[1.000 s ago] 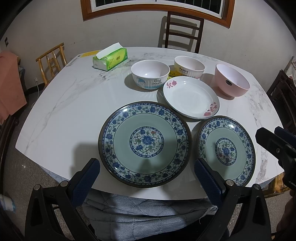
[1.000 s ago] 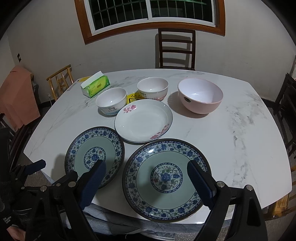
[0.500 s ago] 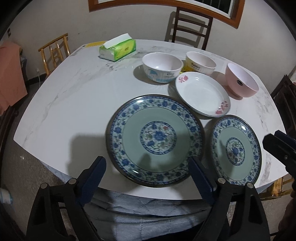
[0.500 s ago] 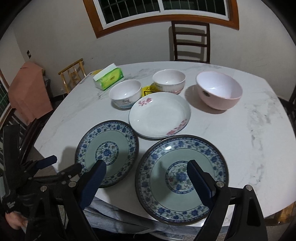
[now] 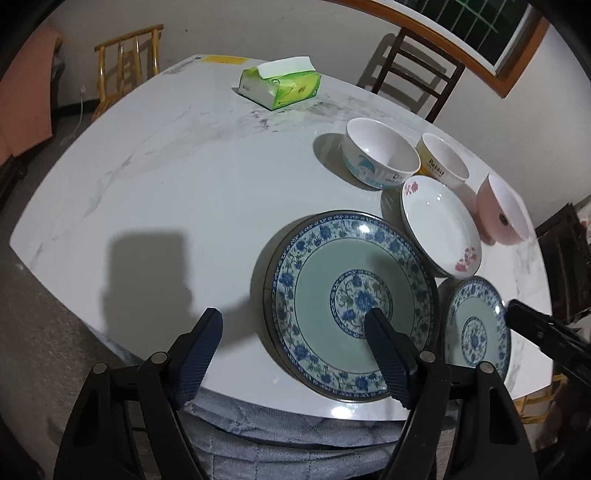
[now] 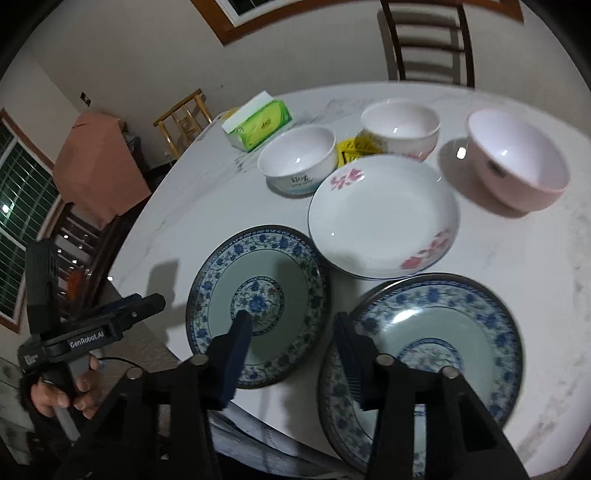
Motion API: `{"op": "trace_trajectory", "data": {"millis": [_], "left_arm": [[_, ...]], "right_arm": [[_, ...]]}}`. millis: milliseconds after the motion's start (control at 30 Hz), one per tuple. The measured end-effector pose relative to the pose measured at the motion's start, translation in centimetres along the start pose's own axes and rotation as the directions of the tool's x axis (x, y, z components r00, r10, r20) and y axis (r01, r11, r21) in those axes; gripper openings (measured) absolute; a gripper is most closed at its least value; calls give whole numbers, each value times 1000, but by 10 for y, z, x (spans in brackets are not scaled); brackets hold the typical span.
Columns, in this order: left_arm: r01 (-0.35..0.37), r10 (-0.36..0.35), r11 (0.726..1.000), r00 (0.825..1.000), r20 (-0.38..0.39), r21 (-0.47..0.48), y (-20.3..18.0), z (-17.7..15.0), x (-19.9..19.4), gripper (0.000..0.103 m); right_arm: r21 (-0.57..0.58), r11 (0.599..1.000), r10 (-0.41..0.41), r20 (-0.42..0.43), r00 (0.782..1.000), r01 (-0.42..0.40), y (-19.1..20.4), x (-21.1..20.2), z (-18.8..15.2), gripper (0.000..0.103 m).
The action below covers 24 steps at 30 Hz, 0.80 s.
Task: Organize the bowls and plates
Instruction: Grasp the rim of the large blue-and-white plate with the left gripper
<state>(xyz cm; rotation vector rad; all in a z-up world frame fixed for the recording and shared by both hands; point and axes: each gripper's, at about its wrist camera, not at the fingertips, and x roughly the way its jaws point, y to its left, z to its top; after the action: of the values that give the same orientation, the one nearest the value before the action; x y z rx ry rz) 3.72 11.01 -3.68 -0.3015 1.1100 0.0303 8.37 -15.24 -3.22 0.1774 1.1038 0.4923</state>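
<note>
The marble counter (image 5: 155,192) carries 2 blue-patterned plates. The large plate (image 5: 332,266) lies under the left gripper (image 5: 291,325), whose jaws, just closing, stand released around its near-left rim. The small plate (image 6: 236,280) lies left of the right gripper (image 6: 291,328), also closing, grasping nothing.

It was a home dining room: a marble table (image 5: 155,192) set with plates (image 5: 354,306) and bowls (image 5: 380,155) ahead of the claws, a tissue box (image 5: 280,85) farther off, wooden chairs (image 5: 413,81) around, a barred window (image 5: 476,33) beyond.
</note>
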Motion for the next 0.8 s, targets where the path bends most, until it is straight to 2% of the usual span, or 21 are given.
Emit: {"op": "trace_trajectory", "data": {"millis": [100,267,600,800], "left_arm": [[54,-55,998,998,-27,-27,8,4,8,68],[97,-102,993,992,-74,-63,17,6,25,66],[124,-134,988,986,-100,-93,29,5,43,66],[130,-139,988,983,-117,-85,32,7,53,58]], "right_arm": [[16,1000,6,-37,999,-6,-6,15,8,44],[32,999,-7,-87,996,10,-14,34,18,42],[13,999,-27,-166,986,29,-21,73,25,35],[12,999,-31,-185,982,34,-25,84,27,33]]}}
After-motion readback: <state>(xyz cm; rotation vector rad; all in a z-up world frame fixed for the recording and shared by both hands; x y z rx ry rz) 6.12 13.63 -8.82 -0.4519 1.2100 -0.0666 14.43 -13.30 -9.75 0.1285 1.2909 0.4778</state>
